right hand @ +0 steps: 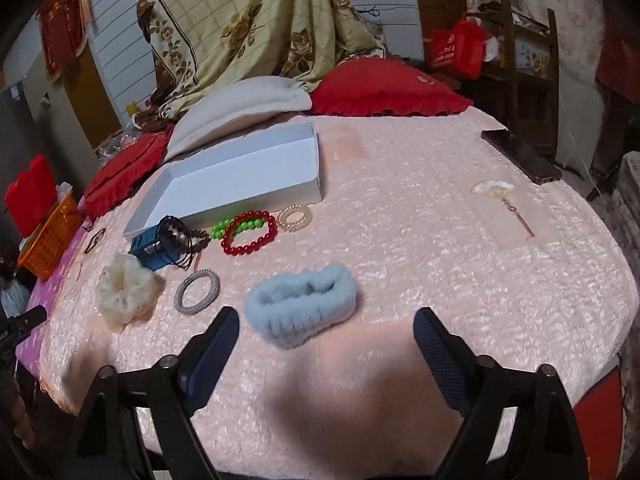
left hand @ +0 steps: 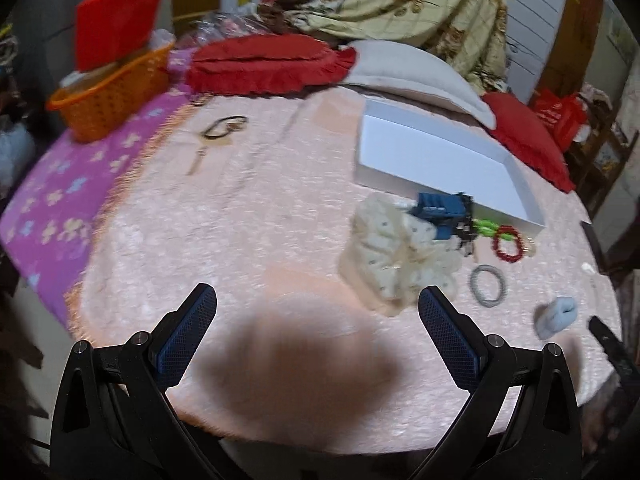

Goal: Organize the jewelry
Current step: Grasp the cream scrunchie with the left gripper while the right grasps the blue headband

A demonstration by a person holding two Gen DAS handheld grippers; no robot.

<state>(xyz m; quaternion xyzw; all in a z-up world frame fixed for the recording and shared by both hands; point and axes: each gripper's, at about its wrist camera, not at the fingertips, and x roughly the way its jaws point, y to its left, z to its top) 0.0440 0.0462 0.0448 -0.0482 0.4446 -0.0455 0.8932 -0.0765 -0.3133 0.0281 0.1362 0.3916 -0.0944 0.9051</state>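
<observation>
Start of the sort, by my read: white box [right hand: 240,172] sits empty on the pink bedspread [right hand: 400,220], everything still outside it. Left to right in the right wrist view: orange basket [right hand: 52,236] at the bed's edge, dark cord piece [right hand: 94,240] near it, cream scrunchie [right hand: 126,286], blue clip [right hand: 154,250] with a dark bead string [right hand: 188,240] tangled against it, silver bangle [right hand: 197,292] just in front, green beads [right hand: 236,227] and red bead bracelet [right hand: 250,233] overlapping right by the box's near wall, clear coil tie [right hand: 295,217] beside them, blue furry band [right hand: 302,304] nearest the camera, then a fan-shaped hairpin [right hand: 500,200] well apart on the right and a phone [right hand: 520,156] near the far edge. Left gripper [left hand: 318,316] – fingers apart, nothing between them, hanging over bare bedspread with the scrunchie just off its right finger. Right gripper [right hand: 326,336] – fingers wide apart, empty, the blue furry band lying just ahead of the gap, not touched. Step in hand looks like the right gripper's approach for a first pick, the furry band being the likely target. Next move calls for dropping the fingers to straddle the band across its short side, closing until the fluff compresses, then lifting clear and carrying it up-left over the box wall. Band is soft and should grip easily; the beads and bangle will need lower, more careful approaches against the cloth. Left wrist view is motion-blurred, so fine detail there is unreliable.
</observation>
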